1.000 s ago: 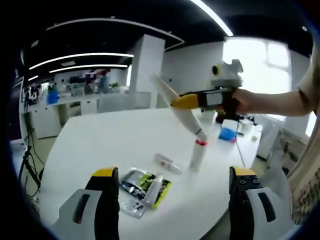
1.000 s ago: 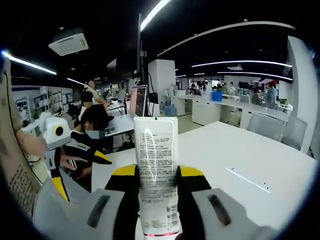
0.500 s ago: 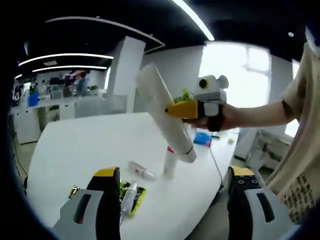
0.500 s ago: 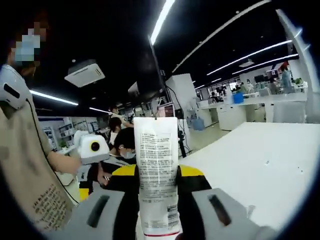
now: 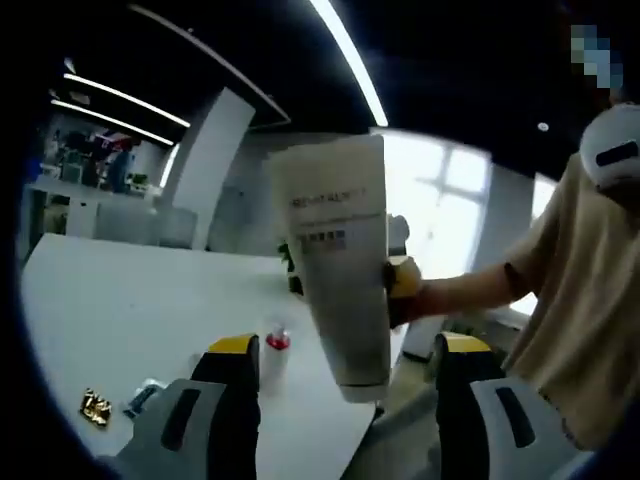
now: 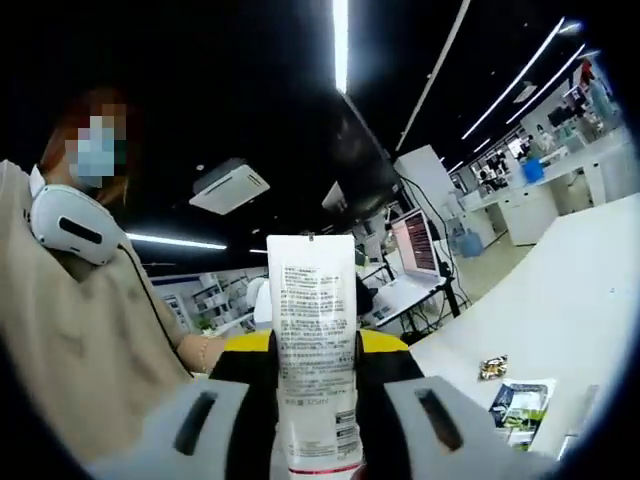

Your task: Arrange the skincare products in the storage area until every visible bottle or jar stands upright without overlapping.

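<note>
Raised closer between the left gripper's (image 5: 340, 385) wide-open jaws, the tall white plastic tube (image 6: 313, 345), clamped by the right gripper (image 6: 315, 385), could slip if transferred carelessly.

- The tube (image 6: 315, 360) looks like smooth white plastic with a soft sheen, printed with fine dark text.
- The right gripper (image 6: 316, 400) has matt grey plastic shells and black jaws with yellow tips.
- The tabletop (image 5: 120, 300) is smooth, white and slightly glossy.
- At 4 o'clock in the right gripper view, a sachet (image 6: 520, 408) looks like shiny printed foil.
- The person's sleeve (image 5: 580, 290) is matt beige cloth.
</note>
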The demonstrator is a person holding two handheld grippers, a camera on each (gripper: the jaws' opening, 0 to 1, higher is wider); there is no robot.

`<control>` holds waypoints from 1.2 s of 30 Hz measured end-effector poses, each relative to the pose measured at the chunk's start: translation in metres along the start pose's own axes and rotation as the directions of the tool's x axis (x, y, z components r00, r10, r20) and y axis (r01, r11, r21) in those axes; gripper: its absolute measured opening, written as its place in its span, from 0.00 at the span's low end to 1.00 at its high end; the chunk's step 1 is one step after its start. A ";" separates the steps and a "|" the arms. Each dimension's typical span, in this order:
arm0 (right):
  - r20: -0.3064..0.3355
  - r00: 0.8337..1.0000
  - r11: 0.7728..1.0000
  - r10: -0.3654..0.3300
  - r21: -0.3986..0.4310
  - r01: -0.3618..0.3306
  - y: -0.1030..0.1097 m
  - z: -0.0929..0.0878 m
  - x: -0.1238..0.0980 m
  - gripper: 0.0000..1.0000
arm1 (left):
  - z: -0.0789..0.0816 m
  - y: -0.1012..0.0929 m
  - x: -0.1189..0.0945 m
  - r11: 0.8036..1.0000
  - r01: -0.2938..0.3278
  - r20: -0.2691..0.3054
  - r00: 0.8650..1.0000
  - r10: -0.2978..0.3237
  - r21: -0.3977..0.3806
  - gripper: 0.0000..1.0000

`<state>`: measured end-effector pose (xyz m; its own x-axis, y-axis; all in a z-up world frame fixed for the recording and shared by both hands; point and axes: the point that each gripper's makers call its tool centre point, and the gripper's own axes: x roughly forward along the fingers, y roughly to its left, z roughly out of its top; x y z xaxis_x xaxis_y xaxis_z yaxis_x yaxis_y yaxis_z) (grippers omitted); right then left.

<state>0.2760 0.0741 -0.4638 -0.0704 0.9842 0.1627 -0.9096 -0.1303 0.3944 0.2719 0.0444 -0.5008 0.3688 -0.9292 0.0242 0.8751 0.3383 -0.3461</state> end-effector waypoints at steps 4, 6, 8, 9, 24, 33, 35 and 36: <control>0.069 0.996 0.997 0.061 0.040 -0.064 0.014 0.010 0.006 0.28 | 0.004 -0.011 0.004 0.998 0.062 0.021 0.998 -0.061 -0.031 0.65; 0.093 0.991 0.994 0.092 0.057 -0.097 0.020 0.013 0.008 0.28 | 0.009 -0.018 0.006 0.994 0.101 0.041 0.994 -0.099 -0.046 0.61; 0.111 0.987 0.990 0.117 0.066 -0.124 0.025 0.016 0.009 0.29 | 0.013 -0.024 0.008 0.989 0.131 0.061 0.990 -0.127 -0.063 0.59; 0.117 0.985 0.989 0.124 0.070 -0.133 0.027 0.016 0.009 0.29 | 0.017 -0.028 0.009 0.985 0.154 0.079 0.986 -0.148 -0.076 0.59; 0.171 0.950 0.953 0.263 0.108 -0.283 0.054 0.025 0.007 0.29 | 0.030 -0.047 0.013 0.962 0.257 0.120 0.962 -0.246 -0.090 0.45; 0.163 0.953 0.961 0.254 0.069 -0.268 0.051 0.031 0.006 0.29 | 0.028 -0.047 0.021 0.962 0.251 0.086 0.966 -0.243 -0.104 0.37; 0.162 0.952 0.960 0.258 0.072 -0.272 0.050 0.031 0.005 0.29 | 0.028 -0.047 0.023 0.964 0.247 0.075 0.968 -0.241 -0.093 0.37; 0.159 0.953 0.960 0.257 0.074 -0.271 0.050 0.031 0.004 0.29 | 0.027 -0.046 0.024 0.966 0.244 0.067 0.969 -0.239 -0.085 0.37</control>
<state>0.2434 0.0681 -0.4155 -0.2358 0.8854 0.4005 -0.8234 -0.4010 0.4016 0.2489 0.0106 -0.4587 0.1694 -0.9710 0.1685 0.9085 0.0876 -0.4085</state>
